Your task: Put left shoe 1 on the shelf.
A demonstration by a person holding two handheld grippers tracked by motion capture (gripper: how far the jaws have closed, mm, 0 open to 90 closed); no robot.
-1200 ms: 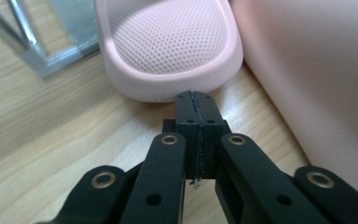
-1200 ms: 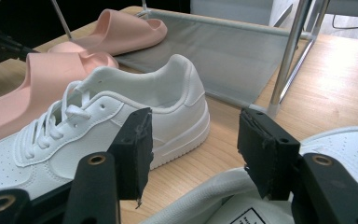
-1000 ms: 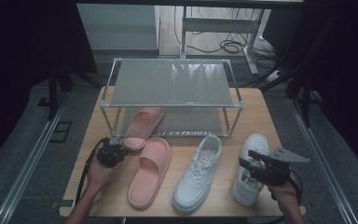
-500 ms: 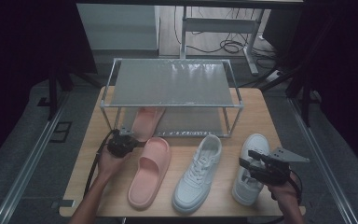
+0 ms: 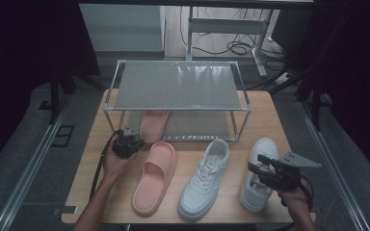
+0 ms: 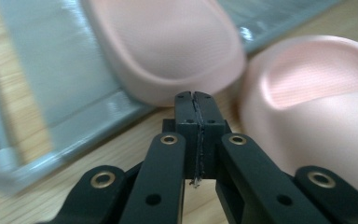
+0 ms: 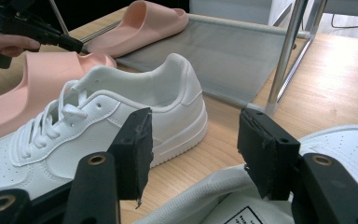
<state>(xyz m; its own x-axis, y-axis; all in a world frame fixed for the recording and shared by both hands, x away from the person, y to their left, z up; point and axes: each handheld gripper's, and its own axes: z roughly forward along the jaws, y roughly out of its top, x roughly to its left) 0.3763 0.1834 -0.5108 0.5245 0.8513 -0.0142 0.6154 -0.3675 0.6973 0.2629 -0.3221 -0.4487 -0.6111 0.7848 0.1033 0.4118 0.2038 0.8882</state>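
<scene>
One pink slipper [image 5: 153,124] lies partly on the rack's lower shelf [image 5: 197,126]; its mate [image 5: 155,177] lies on the table beside it. My left gripper [image 5: 127,143] is shut with nothing held. Its closed tips [image 6: 196,100] sit against the near end of the shelf slipper [image 6: 168,42], with the other slipper [image 6: 317,102] to their right. Two white sneakers [image 5: 204,177] [image 5: 258,174] lie on the table. My right gripper [image 5: 257,169] hovers open over the right sneaker [image 7: 335,140], its jaws [image 7: 193,144] empty, facing the middle sneaker [image 7: 121,107].
A metal-framed rack with a mesh top shelf [image 5: 178,85] stands at the back of the wooden table [image 5: 270,115]. Its chrome legs [image 7: 284,56] stand near the sneakers. Bare wood lies along the left edge [image 5: 89,163]. The floor beyond holds cables.
My left gripper has moved away from me and to the right, toward the rack. The shelf slipper has slid a little further under the rack. The right gripper has kept still.
</scene>
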